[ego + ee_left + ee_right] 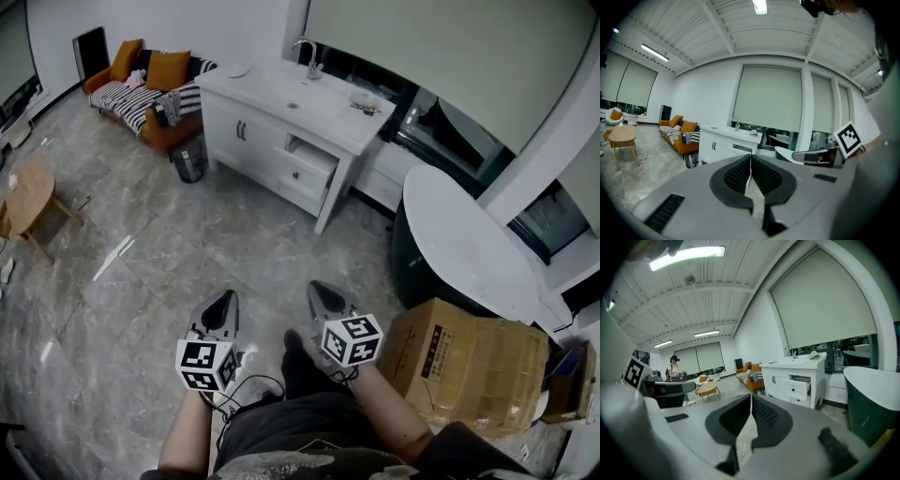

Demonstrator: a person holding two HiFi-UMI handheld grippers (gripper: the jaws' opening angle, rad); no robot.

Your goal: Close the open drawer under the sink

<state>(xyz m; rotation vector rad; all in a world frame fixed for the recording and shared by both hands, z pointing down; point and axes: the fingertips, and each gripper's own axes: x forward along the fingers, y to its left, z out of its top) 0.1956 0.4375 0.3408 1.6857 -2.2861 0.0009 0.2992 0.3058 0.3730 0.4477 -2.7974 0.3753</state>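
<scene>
The white sink cabinet stands across the room, with a faucet on top. Its upper right drawer is pulled out a little; the right gripper view shows the drawer open too. My left gripper and right gripper are held low in front of me, far from the cabinet, pointing toward it. Both have their jaws pressed together with nothing between them, as seen at the left gripper and the right gripper in their own views.
A dark green bathtub with a white rim stands right of the cabinet, and a cardboard box lies near my right arm. An orange sofa, a bin and a wooden table are at left. A person stands far off.
</scene>
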